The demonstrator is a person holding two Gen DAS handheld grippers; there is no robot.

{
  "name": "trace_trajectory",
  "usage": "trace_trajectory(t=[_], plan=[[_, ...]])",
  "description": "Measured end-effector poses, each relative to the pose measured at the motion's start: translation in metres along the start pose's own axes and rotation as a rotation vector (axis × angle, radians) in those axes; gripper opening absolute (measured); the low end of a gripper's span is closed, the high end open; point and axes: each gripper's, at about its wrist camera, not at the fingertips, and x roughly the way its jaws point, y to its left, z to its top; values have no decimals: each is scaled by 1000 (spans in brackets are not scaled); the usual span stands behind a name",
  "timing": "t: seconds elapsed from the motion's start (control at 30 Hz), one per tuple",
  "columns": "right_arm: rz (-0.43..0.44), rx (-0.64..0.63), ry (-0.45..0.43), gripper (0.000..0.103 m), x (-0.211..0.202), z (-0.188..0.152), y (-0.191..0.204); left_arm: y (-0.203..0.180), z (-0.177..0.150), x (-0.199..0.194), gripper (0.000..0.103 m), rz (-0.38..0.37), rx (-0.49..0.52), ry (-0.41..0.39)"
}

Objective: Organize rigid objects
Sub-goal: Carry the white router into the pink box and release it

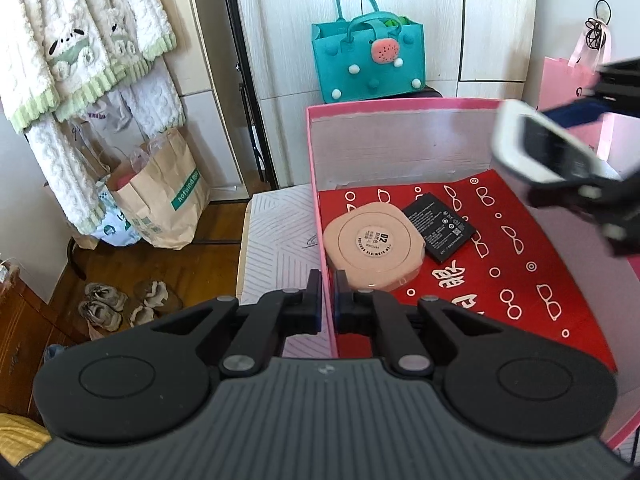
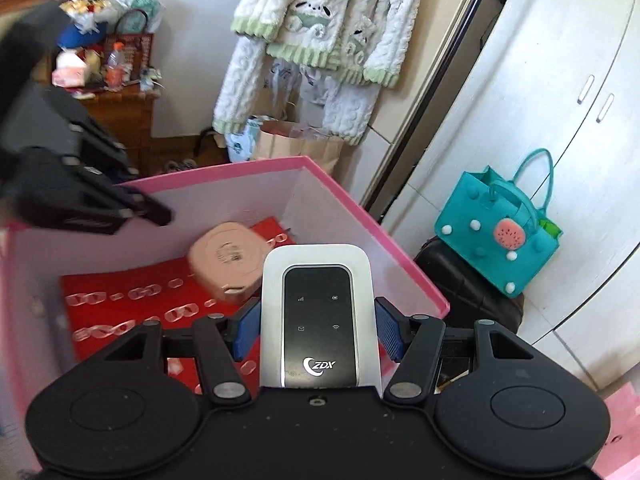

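Left gripper [image 1: 329,300] fingers clamped tight on near wall of pink box [image 1: 400,136]. Right gripper [image 2: 318,330] fingers pressed on sides of white pocket router [image 2: 318,312], held above box interior. Inside, on red cloth [image 1: 520,272]: round pink compact [image 1: 374,250] touching flat black battery [image 1: 440,226].

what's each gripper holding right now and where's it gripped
The right gripper holds the white pocket router by its two long sides. The left gripper clamps the pink box's side wall.
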Motion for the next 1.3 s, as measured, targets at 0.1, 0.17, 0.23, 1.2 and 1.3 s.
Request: trace_trajectory(t=[0.1,0.17,0.23,1.2,1.3], plan=[[-41,-5,32,65,24,8,-4,2,0,0,5,-6,-7,1],[-56,-15,50,65,36,11,-6,2,1,0,5,-8,-6,-1],[-44,-7,81,65,46,12,-9,3,0,0,5,-12,-13,-2],[16,443,-239,81,-70,-58,-53,1,0,-2,5,7,0,-20],[41,489,-261,81,-88,-77,-51,1,0,-2,5,8,-2,-21]])
